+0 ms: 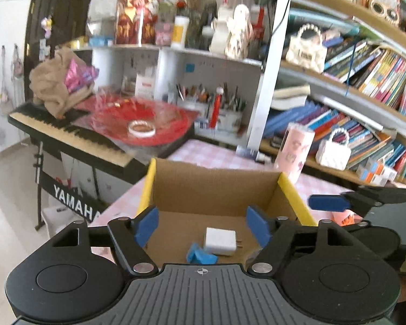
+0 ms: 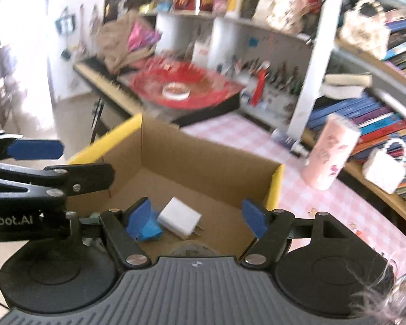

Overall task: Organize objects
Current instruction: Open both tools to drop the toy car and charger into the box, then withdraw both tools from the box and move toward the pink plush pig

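Evidently between placements: nothing carried, both claws spread and empty above the box, so the next move probably calls for reaching out to fetch another loose item from the desk.

Left wrist view: left claw [image 1: 202, 226] gaping over the open cardboard box [image 1: 216, 187], blue pads apart, nothing between them. Inside, on the box floor, a white plug-in charger [image 1: 219, 241] lying flat, prongs pointing right, with a small blue plastic piece [image 1: 200, 256] just beside it on the near-left. Box sitting on the pink checked desk [image 1: 203, 154], yellow edging along its side walls. Off to the right, one blue finger of the right claw visible, well clear of the box contents. Beyond the box, a pink cup [image 1: 293, 151] standing upright near the bookshelf.

Right wrist view: right claw [image 2: 196, 216] likewise spread wide and holding nothing, hanging over the same box. Charger and blue piece seen again, touching or nearly so, too blurred to say which. Left claw intruding from the left edge, also empty. Pink cup and a small white handbag [image 2: 384, 168] likely candidates for the next pick, each needing a wide, steady grasp.
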Available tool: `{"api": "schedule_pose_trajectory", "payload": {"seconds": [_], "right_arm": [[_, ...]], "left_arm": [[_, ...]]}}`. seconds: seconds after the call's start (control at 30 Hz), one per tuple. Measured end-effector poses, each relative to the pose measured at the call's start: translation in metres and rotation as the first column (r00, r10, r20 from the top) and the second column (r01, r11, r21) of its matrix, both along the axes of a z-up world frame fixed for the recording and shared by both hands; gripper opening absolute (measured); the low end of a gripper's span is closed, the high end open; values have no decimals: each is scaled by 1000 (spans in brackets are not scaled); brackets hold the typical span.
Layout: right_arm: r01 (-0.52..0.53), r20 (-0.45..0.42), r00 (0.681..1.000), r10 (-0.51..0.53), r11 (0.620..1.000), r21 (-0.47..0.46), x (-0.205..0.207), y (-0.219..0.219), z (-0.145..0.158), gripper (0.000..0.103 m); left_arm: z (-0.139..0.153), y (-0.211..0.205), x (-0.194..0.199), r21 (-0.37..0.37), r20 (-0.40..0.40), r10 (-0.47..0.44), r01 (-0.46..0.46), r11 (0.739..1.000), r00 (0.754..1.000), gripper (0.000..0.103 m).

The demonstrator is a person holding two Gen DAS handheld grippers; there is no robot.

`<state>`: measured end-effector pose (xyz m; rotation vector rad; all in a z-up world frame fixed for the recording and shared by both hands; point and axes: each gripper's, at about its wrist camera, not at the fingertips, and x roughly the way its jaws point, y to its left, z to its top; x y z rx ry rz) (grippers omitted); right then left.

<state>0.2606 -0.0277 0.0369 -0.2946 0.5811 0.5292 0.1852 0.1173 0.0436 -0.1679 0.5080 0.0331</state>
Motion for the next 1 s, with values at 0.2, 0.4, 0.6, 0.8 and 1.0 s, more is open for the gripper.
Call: {"api": "schedule_pose_trajectory", "payload": {"seconds": [0.2,0.4,0.6,0.8,1.0], "right_arm": [[103,48,993,-105,994,46,-42,-13,8,82],[229,27,972,-232,971,66,-82,-19,-2,85],[281,-1,960,-281,959,41,-126,-21,-21,86],[320,-39,947,-319,947,15,-161,-25,-40,88],[345,-39,938,-345,939,2,-187,-27,-48,91]], "left_arm": [[4,6,-39,5,50,19,-19,1000,999,84],[-10,13,-79,15,0,50,-50,999,999,87],[-24,11,-116,64,-44,42,-39,997,998,90],[-32,10,-140,77,-78,35,-29,997,996,93],[-41,6,-153,73,-120,5,4,997,993,93]]}}
